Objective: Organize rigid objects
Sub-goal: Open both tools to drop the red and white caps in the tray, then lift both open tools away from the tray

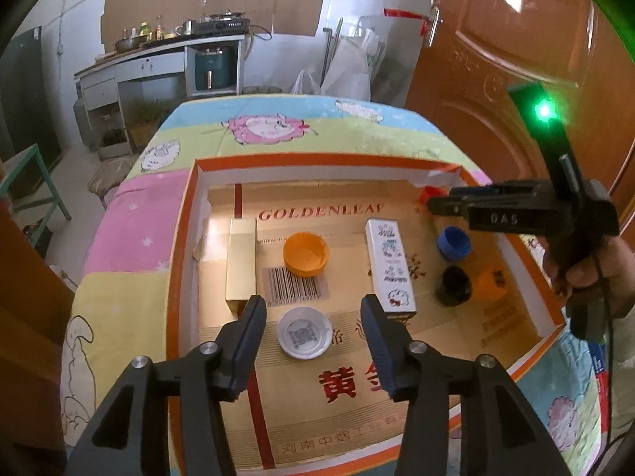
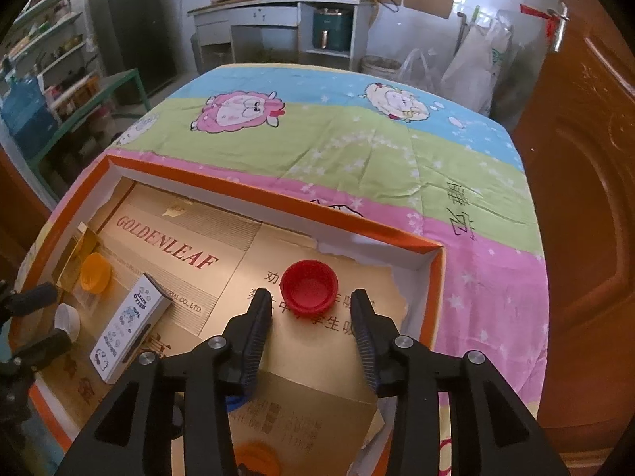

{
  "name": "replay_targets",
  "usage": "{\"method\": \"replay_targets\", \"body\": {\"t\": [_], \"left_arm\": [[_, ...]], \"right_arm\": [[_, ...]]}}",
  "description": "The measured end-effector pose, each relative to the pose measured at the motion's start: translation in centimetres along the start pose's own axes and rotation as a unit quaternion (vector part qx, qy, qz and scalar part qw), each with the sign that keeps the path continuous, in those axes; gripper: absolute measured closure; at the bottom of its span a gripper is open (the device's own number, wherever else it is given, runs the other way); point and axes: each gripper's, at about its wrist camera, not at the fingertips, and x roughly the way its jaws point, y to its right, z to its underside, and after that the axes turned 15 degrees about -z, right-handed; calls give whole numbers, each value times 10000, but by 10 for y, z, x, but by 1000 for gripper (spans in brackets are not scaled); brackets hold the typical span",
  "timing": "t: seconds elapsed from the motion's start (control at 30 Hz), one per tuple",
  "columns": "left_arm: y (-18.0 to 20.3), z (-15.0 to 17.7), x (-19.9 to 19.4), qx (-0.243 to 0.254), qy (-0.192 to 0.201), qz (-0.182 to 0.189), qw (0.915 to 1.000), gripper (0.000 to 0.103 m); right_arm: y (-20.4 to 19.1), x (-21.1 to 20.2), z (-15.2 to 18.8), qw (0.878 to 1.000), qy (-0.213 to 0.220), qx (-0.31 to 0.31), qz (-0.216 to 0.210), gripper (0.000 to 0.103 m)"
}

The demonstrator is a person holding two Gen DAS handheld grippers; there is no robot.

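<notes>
Left wrist view | left hand-held gripper (image 1: 313, 303) spread above white cap (image 1: 304, 332) | right hand-held gripper (image 2: 311, 297) spread, red cap (image 2: 309, 286) just beyond fingertips, untouched | both in tray (image 1: 186, 238)

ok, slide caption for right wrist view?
Open right gripper poised over red cap in orange tray.

The tray floor (image 1: 357, 416) was lined with matt printed cardboard, torn at one edge. The gold box (image 1: 241, 265) looked glossy, like foil-faced card. The red cap (image 2: 309, 287) appeared smooth plastic. Printed cloth (image 2: 357, 146) was faintly creased.
</notes>
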Motion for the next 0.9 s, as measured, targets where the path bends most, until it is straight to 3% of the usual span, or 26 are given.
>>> {"method": "replay_targets", "body": {"t": [0.4, 0.9], "left_arm": [[-1, 1, -30, -89, 218, 18, 9997, 53], [-7, 18, -85, -142, 447, -67, 9989, 53]], "right_arm": [[-14, -36, 8, 9994, 325, 74, -90, 60], [-52, -83, 45, 9989, 441, 45, -165, 60]]}}
